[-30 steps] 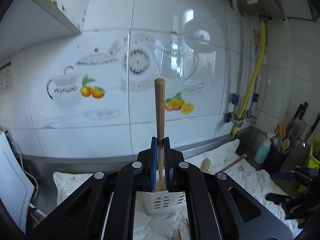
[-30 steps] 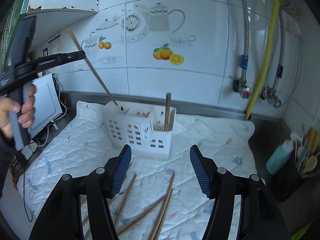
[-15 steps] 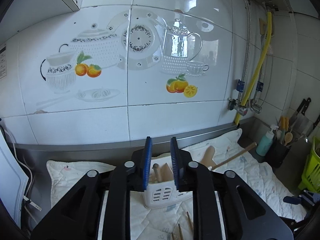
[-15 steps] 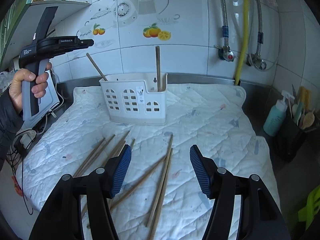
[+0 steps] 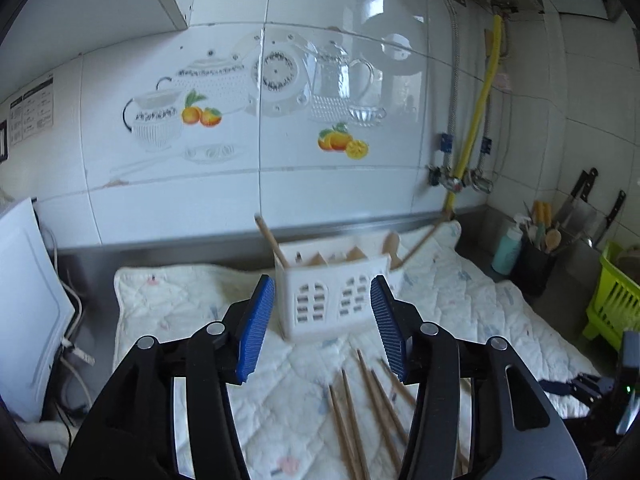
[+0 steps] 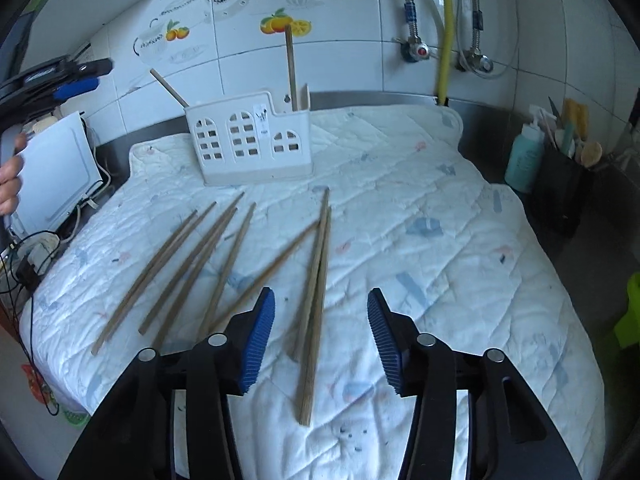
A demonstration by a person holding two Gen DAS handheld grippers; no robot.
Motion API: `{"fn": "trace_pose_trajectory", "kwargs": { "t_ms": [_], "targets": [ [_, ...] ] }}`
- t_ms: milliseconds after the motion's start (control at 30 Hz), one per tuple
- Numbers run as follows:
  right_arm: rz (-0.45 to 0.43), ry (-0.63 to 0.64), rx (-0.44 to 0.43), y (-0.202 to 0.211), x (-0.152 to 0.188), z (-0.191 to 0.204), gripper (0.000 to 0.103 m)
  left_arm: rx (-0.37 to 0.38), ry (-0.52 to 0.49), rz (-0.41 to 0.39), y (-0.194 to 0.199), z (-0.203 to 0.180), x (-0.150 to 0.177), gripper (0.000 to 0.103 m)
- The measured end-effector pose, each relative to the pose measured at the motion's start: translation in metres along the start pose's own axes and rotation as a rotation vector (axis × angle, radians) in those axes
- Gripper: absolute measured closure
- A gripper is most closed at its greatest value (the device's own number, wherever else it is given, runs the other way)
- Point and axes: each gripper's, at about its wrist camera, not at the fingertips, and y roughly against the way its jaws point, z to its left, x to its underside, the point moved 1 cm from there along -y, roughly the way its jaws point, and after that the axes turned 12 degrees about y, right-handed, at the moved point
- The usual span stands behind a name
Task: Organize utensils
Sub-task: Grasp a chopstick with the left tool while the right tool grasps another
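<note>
A white slotted utensil holder (image 6: pixel 252 140) stands at the back of the quilted cloth (image 6: pixel 420 220). One chopstick (image 6: pixel 291 68) stands upright in it and another (image 6: pixel 168 88) leans out at its left end. Several loose chopsticks (image 6: pixel 188 260) lie on the cloth. My right gripper (image 6: pixel 320 340) hovers low over a pair of chopsticks (image 6: pixel 316 300); its jaws are closing, the pads touching nothing. My left gripper (image 5: pixel 322 320) faces the holder (image 5: pixel 336 300) from a short way back, its jaws opening with nothing held. The left gripper (image 6: pixel 76 76) also shows at the upper left of the right wrist view.
A white board (image 6: pixel 56 168) and cables (image 6: pixel 32 256) sit off the cloth's left edge. At the right stand a teal bottle (image 6: pixel 524 160), a black pot of utensils (image 6: pixel 560 184) and a green rack (image 5: pixel 616 300). A yellow hose (image 6: pixel 446 28) and taps hang on the tiled wall.
My left gripper let the chopstick go into the holder, drew back and opened. My right gripper sank toward the loose chopsticks and its jaws narrowed.
</note>
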Motion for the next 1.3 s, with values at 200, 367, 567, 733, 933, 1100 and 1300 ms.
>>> {"fn": "trace_pose_trajectory", "kwargs": {
  "t_ms": [200,367,567,733,933,1100,1300],
  "targets": [
    [0.051,-0.011,-0.022,-0.004,0.029,0.008,0.073,-0.008,0.026,0.085,0.013,0.011,0.061,0.05],
    [0.071,0.01,-0.018,-0.007,0.041,0.014,0.082,-0.027,0.037,0.169,0.019,0.019,0.112,0.05],
    [0.092,-0.005,-0.029,-0.016,0.047,0.013,0.088,-0.038,0.05,0.266,0.021,0.026,0.161,0.05],
    [0.096,-0.005,-0.028,-0.018,0.047,0.014,0.088,-0.052,0.074,0.322,0.008,0.029,0.182,0.062],
    [0.097,-0.009,-0.031,-0.019,0.048,0.013,0.088,-0.071,0.056,0.354,-0.01,0.024,0.192,0.074],
    [0.095,-0.012,-0.031,-0.019,0.049,0.013,0.088,-0.072,0.063,0.374,-0.02,0.02,0.198,0.076],
    [0.093,-0.008,-0.024,-0.02,0.049,0.013,0.088,-0.143,0.01,0.357,-0.023,0.016,0.203,0.077]
  ]
}}
